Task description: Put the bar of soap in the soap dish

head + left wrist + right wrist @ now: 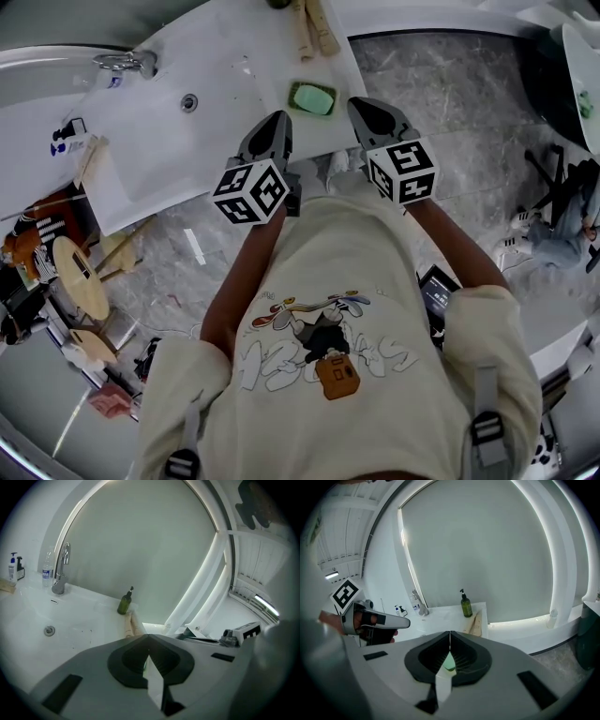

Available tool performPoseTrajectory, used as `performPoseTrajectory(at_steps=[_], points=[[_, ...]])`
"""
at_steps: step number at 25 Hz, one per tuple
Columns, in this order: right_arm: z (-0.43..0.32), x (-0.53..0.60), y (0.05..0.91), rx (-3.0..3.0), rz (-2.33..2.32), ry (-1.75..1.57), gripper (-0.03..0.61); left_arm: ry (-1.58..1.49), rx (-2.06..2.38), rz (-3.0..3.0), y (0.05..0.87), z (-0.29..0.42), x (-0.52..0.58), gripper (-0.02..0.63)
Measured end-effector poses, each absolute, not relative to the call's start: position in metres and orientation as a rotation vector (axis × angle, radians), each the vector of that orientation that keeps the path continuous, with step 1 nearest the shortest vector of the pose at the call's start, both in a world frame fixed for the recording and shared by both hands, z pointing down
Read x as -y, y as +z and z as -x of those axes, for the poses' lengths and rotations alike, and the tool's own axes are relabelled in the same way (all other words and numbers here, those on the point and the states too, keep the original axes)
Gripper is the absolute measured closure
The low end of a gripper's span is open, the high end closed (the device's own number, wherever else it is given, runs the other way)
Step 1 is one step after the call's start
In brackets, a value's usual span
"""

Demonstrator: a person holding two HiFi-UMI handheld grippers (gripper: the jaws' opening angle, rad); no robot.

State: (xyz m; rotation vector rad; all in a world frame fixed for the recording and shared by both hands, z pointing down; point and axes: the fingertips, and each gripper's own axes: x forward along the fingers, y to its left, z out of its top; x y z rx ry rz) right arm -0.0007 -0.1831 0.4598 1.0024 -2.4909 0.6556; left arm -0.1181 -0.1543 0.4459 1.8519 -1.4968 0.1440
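A pale green bar of soap point(312, 98) lies in a green soap dish point(293, 91) near the right front edge of the white sink counter point(234, 56). My left gripper point(278, 120) hovers just left of and nearer than the dish, its jaws shut with nothing between them. My right gripper point(362, 105) sits just right of the dish, also shut and empty. In the left gripper view the jaws point(149, 637) meet at the tips. In the right gripper view the shut jaws point(450, 633) show a sliver of the green soap point(449, 663) below them.
The basin has a chrome faucet point(122, 62) and a drain point(190, 102). Wooden items point(314, 28) and a dark green pump bottle point(466, 606) stand at the counter's back. Small bottles point(70, 136) stand at its left end. A wooden stool point(80, 277) is on the marble floor.
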Motion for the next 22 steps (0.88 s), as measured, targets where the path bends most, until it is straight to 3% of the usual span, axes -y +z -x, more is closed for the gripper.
performPoseTrajectory(at_steps=[22], points=[[-0.005,0.138,0.405,2.541,-0.883,0.564,0.571,0.173,1.406,-1.982,0.415,0.092,0.121,0.604]])
